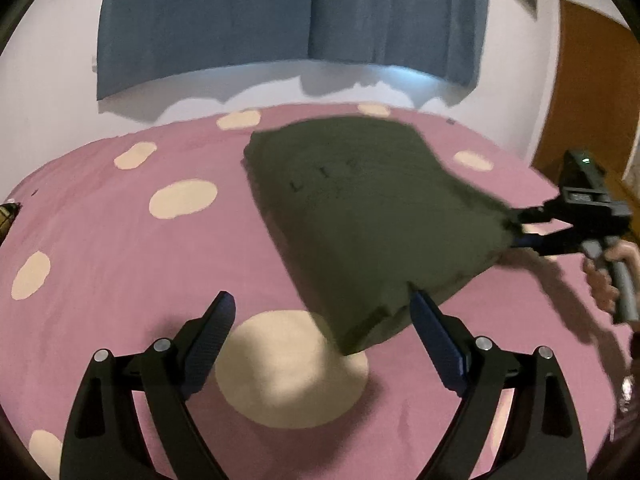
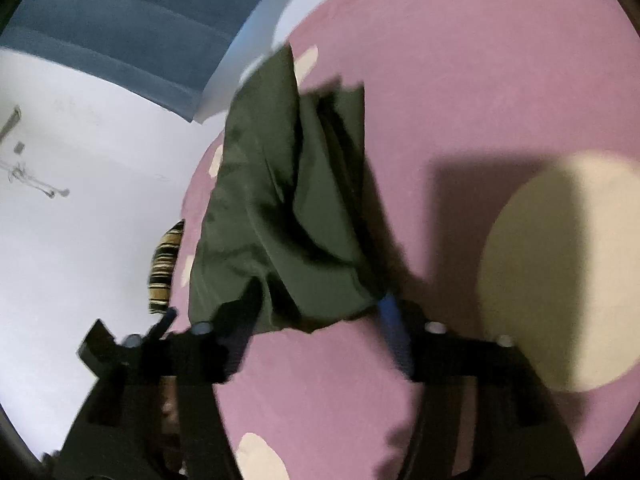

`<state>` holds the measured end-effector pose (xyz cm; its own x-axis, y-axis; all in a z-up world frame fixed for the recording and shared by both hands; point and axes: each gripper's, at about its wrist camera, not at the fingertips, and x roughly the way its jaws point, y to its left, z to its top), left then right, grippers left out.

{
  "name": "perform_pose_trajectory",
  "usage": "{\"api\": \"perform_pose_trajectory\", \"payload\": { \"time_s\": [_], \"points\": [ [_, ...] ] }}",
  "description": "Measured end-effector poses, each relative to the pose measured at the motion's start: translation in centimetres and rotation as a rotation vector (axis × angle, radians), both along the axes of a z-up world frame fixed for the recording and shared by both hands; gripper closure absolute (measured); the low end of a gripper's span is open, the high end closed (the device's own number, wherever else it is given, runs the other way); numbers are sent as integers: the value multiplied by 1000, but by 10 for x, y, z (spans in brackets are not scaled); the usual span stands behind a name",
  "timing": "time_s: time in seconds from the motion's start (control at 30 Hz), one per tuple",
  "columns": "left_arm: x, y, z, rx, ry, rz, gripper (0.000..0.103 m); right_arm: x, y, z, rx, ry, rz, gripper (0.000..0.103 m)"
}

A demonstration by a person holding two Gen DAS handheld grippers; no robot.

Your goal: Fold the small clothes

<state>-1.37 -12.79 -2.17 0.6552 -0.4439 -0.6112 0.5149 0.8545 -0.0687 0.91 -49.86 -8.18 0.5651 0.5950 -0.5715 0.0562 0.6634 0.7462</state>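
- Lying on the pink spotted bedsheet [image 1: 100, 232], the dark green garment [image 1: 360, 208] is lifting at one corner.
- Left gripper [image 1: 320, 320] is hovering wide apart beside the garment.
- Right gripper [image 1: 516, 230] is reaching its corner; grip unclear.

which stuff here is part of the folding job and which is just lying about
Job: dark olive-green cloth garment; left gripper, open; right gripper, at the garment's corner.

Lying about: blue fabric curtain; brown wooden door; striped yellow-and-black cloth at the bed's edge.

Olive-green garment [image 1: 360, 208] on pink bedsheet [image 1: 120, 248] with cream dots.
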Motion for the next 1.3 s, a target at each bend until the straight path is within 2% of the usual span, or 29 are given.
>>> {"api": "perform_pose_trajectory", "payload": {
  "time_s": [0.03, 0.13, 0.27, 0.4, 0.53, 0.6, 0.63, 0.67, 0.7, 0.73, 0.87, 0.93, 1.03, 1.3],
  "points": [
    [1, 3, 5, -15, -5, -3, 14, 2, -6, 9, 0, -25, -9, 32],
    [22, 8, 21, -41, -24, 19, 14, 23, -20, 25, 16, -67, -36, 29],
    [74, -2, 22, -53, 13, 56, 14, 88, -21, 30, 22, -72, 0, 29],
    [140, -17, 7, -84, 147, 91, 14, 147, -17, 18, 50, -27, 39, 29],
    [200, -20, -15, -175, 304, 128, 15, 189, -15, 1, 49, 26, 61, 28],
    [225, -19, -26, -223, 374, 145, 15, 206, -17, -11, 99, 48, 71, 28],
    [231, -20, -29, -226, 388, 156, 15, 211, -17, -15, 107, 52, 75, 35],
    [238, -21, -33, -217, 396, 167, 15, 213, -17, -16, 101, 52, 81, 46],
    [242, -24, -36, -199, 397, 172, 15, 216, -15, -18, 86, 49, 97, 76],
    [247, -28, -40, -159, 389, 179, 15, 218, -13, -21, 88, 60, 108, 85],
    [250, -42, -46, -45, 338, 196, 15, 223, -7, -38, 39, 96, 106, 86],
    [247, -47, -50, -4, 321, 203, 15, 221, -9, -44, 63, 99, 100, 88],
    [249, -45, -57, -13, 325, 211, 15, 220, -13, -51, 98, 92, 94, 88],
    [252, -44, -59, -16, 322, 211, 14, 222, -12, -53, 102, 84, 83, 89]
  ]
}}
